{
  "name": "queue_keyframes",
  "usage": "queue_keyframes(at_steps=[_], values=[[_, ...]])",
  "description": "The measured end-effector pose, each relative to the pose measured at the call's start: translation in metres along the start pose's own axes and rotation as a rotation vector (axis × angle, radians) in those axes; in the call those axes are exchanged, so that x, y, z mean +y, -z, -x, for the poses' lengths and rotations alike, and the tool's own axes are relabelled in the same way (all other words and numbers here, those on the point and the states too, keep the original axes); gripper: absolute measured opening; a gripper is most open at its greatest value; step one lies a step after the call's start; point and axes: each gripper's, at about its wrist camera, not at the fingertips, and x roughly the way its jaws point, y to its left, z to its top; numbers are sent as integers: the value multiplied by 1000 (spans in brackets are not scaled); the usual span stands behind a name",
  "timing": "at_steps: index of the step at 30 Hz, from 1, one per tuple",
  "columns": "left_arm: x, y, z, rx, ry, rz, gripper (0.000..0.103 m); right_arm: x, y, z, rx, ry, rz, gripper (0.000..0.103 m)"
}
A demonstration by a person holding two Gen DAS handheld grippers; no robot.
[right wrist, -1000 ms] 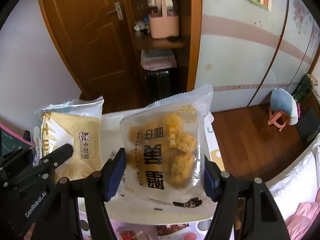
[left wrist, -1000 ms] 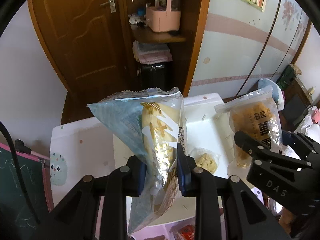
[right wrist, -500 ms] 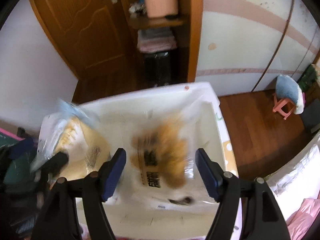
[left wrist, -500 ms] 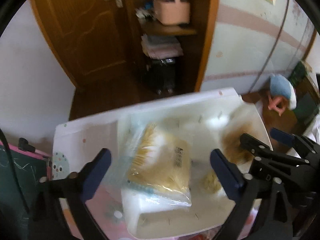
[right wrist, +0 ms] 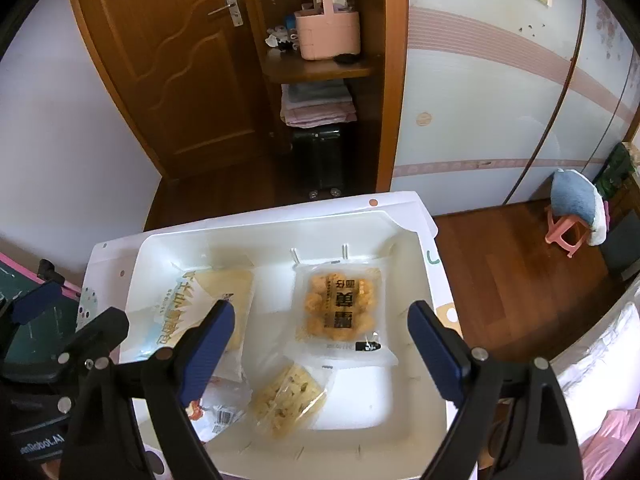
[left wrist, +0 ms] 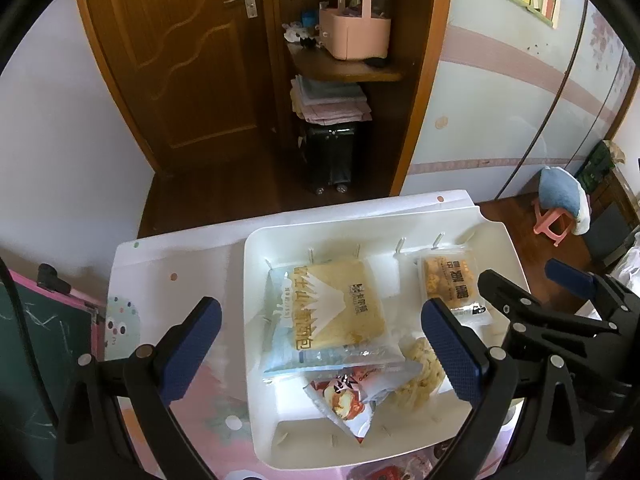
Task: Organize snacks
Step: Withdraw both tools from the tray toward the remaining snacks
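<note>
A white bin (left wrist: pixel 256 280) (right wrist: pixel 432 304) sits on a small table. In it lie a blue-and-white bread bag (left wrist: pixel 332 312) (right wrist: pixel 208 312), a clear bag of yellow puffs (left wrist: pixel 450 280) (right wrist: pixel 340 308), a small clear pack of yellow pieces (left wrist: pixel 420 372) (right wrist: pixel 286 398) and a red-and-white snack pack (left wrist: pixel 344 396) (right wrist: pixel 216 408). My left gripper (left wrist: pixel 320 352) is open and empty above the bread bag. My right gripper (right wrist: pixel 320 352) is open and empty above the puffs bag.
The table's white patterned top (left wrist: pixel 160 280) ends just beyond the bin. A green chalkboard (left wrist: pixel 28 340) stands at the left. A wooden door (left wrist: pixel 172 60) and shelf with a pink basket (left wrist: pixel 356 32) are behind. A pink stool (right wrist: pixel 568 224) stands on the floor at right.
Both grippers opened and let go of their bags. The bread bag and the puffs bag dropped into the white bin and now lie flat.
</note>
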Motion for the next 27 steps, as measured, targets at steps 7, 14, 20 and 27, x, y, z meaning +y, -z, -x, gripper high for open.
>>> queue_keyframes(at_steps=[7, 14, 20, 27], values=[[1, 8, 19, -13, -7, 1, 100, 0, 6, 18, -8, -14, -3, 89], [1, 22, 51, -46, -15, -3, 100, 3, 14, 44, -23, 0, 11, 89], [5, 39, 85, -79, -17, 4, 100, 8, 27, 76, -51, -9, 21, 89], [9, 65, 123, -116, -18, 18, 100, 13, 49, 117, -87, -25, 42, 89]])
